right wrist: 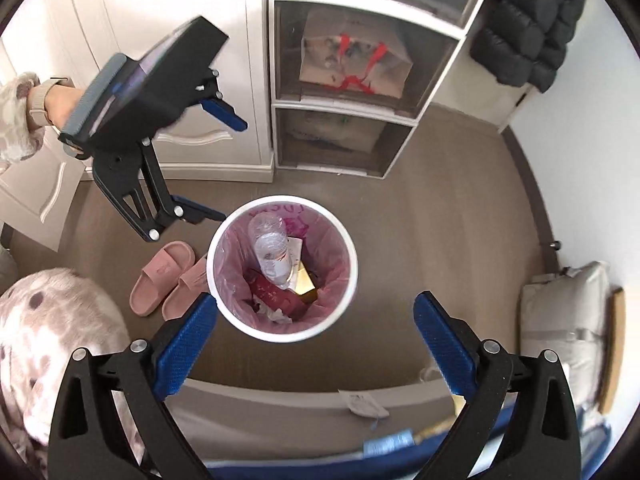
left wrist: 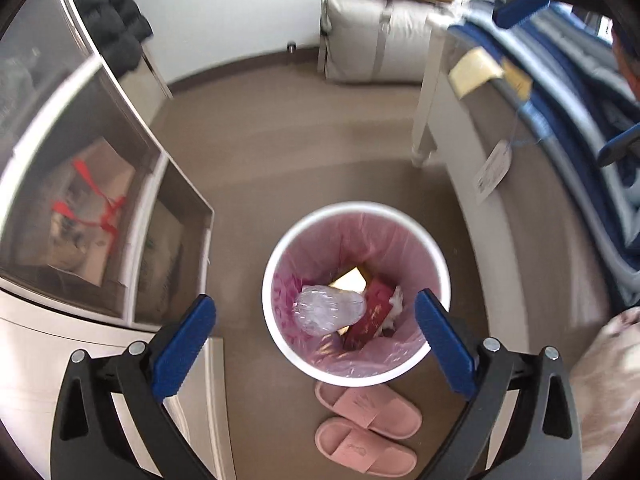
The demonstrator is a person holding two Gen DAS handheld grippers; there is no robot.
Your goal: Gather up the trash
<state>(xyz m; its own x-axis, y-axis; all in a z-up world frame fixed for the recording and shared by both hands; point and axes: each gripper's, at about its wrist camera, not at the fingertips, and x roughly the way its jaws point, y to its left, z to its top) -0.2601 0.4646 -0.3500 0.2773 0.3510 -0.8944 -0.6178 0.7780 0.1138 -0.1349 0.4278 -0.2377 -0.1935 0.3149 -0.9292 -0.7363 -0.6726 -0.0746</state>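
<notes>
A white trash bin (left wrist: pixel 356 206) (right wrist: pixel 353 268) with a pink liner stands on the brown floor. Inside it lie a clear plastic bottle (left wrist: pixel 328 312) (right wrist: pixel 272 252), a red packet (left wrist: pixel 370 316) (right wrist: pixel 272 292), a yellow piece and some crumpled paper. My left gripper (left wrist: pixel 316 298) (right wrist: pixel 231 169) hangs open above the bin with nothing between its blue pads. My right gripper (right wrist: pixel 316 297) (left wrist: pixel 570 76) is also open and empty, held above the bin's near edge. A hand in a patterned sleeve (right wrist: pixel 16 120) holds the left gripper.
Pink slippers (left wrist: pixel 368 428) (right wrist: pixel 164 276) lie right beside the bin. A white drawer unit (left wrist: pixel 100 200) (right wrist: pixel 348 80) and a white cupboard stand on one side, a bed frame (left wrist: pixel 500 184) on the other. A grey bag (left wrist: pixel 372 40) leans on the far wall.
</notes>
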